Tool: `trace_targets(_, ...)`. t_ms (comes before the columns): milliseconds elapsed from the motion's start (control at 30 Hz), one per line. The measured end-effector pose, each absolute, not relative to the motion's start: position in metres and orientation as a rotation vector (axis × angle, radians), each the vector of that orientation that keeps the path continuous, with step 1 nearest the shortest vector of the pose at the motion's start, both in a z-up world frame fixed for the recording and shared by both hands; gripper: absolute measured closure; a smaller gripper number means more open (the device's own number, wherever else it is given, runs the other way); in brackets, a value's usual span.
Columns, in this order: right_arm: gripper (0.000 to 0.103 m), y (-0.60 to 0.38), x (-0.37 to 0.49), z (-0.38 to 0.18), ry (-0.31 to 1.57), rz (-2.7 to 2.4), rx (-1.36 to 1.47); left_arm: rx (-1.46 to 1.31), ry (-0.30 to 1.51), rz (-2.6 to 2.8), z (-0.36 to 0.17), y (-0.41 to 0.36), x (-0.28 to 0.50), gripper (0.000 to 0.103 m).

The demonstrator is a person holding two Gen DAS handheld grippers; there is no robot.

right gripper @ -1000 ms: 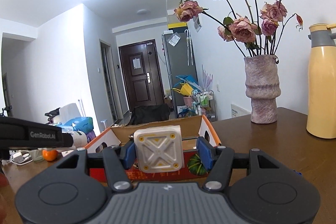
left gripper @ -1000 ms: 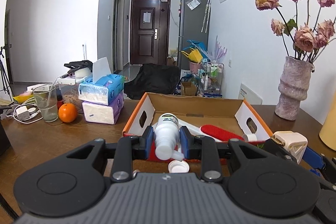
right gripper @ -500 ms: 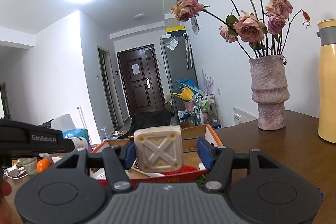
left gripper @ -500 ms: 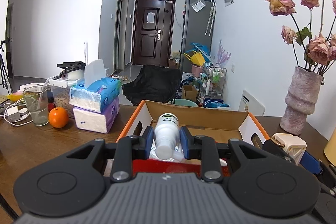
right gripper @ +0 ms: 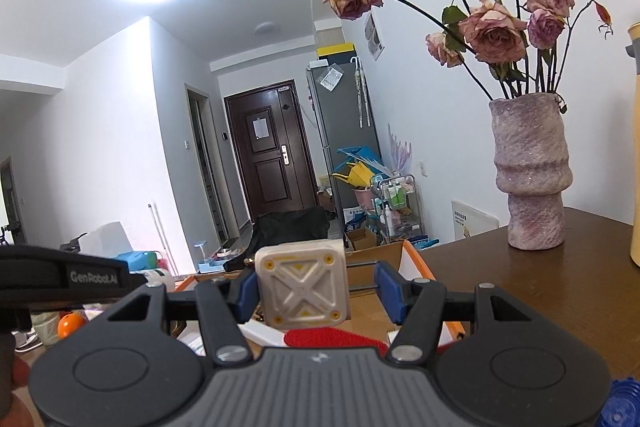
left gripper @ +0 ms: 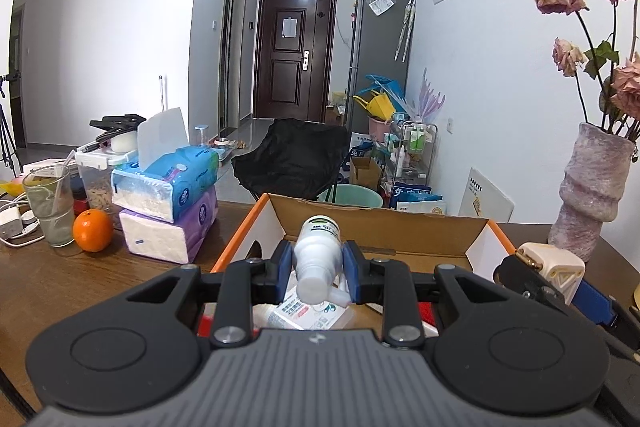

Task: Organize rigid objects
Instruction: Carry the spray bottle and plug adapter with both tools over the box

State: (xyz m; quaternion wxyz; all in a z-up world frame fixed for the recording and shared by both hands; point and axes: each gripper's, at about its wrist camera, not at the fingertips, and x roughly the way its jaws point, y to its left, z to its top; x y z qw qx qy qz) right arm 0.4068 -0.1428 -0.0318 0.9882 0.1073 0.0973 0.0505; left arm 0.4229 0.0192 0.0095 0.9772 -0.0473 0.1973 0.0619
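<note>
My left gripper [left gripper: 317, 267] is shut on a white plastic bottle [left gripper: 318, 254] and holds it above the open cardboard box [left gripper: 380, 227] with orange edges. My right gripper [right gripper: 316, 293] holds a cream square case [right gripper: 303, 289] with a raised X; the left finger touches it, and a small gap shows at the right finger. It hangs over the box's right part [right gripper: 416, 267]. The case also shows in the left wrist view [left gripper: 554, 267]. Inside the box lie a white packet [left gripper: 308, 313] and a red item [right gripper: 332, 339].
Stacked tissue packs [left gripper: 170, 203], an orange [left gripper: 93, 230] and a glass [left gripper: 50, 205] stand left of the box. A textured vase with dried roses [right gripper: 532, 171] and a yellow thermos [right gripper: 634, 147] stand to the right. A blue object [right gripper: 622, 403] lies at the table's near right.
Both grippers have moved forward over the box with their objects. The loose white cap seen before the box earlier is out of view.
</note>
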Motion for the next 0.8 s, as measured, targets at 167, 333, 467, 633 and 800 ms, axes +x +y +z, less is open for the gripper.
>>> trace_targets(167, 0.044, -0.144, 0.424, -0.033, 0.196, 0.096, 0.217, -0.1, 0.402, 0.13, 0.007, 0.021, 0.439, 0.075)
trace_targets(333, 0.044, -0.144, 0.44, -0.033, 0.2, 0.101, 0.215, -0.102, 0.415, 0.137, 0.003, 0.025, 0.455, 0.075)
trace_targets(467, 0.044, -0.142, 0.451, -0.034, 0.2, 0.105, 0.208, -0.1, 0.425, 0.141, 0.001, 0.029, 0.467, 0.075)
trace_targets(633, 0.044, -0.139, 0.464, -0.037, 0.207, 0.108, 0.193, -0.097, 0.439, 0.15, -0.003, 0.031, 0.482, 0.075)
trace_targets(800, 0.044, -0.138, 0.476, -0.039, 0.215, 0.106, 0.178, -0.086, 0.442, 0.166, -0.005, 0.035, 0.494, 0.075)
